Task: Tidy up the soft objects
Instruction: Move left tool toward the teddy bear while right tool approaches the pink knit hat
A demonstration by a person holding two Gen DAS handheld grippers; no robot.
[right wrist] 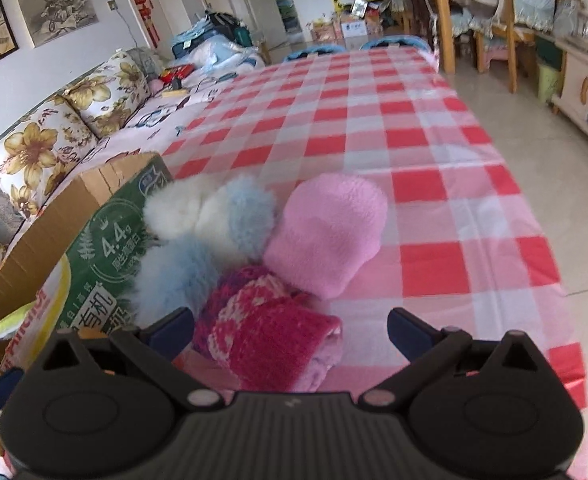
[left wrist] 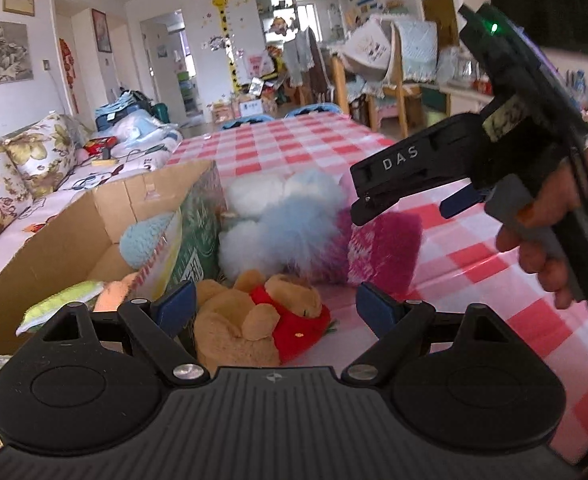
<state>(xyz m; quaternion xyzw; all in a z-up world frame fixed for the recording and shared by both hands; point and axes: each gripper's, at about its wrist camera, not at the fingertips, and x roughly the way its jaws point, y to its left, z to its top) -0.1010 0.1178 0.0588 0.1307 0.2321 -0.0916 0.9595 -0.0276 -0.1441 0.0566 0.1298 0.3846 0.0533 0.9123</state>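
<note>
Soft toys lay clustered on the checked tablecloth point(right wrist: 414, 128) beside an open cardboard box point(left wrist: 105, 208). Left gripper point(left wrist: 275, 304) hovered with fingers spread, empty, over a brown bear in a red top point(left wrist: 253, 316). Right gripper point(right wrist: 289, 326) was likewise spread wide above a magenta knit piece point(right wrist: 269, 340), not clamping it. Fluffy blue-and-white plush point(right wrist: 209, 232) touched the box; a pink fleece hat point(right wrist: 330, 232) lay just beside it. Box held a light-blue knit item point(left wrist: 145, 236).

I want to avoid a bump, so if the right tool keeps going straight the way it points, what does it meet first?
Most likely the dark pink knitted woollen piece, lying between the open fingers of the right tool. The pale pink fleece hat lies behind it; depth is uncertain.
</note>
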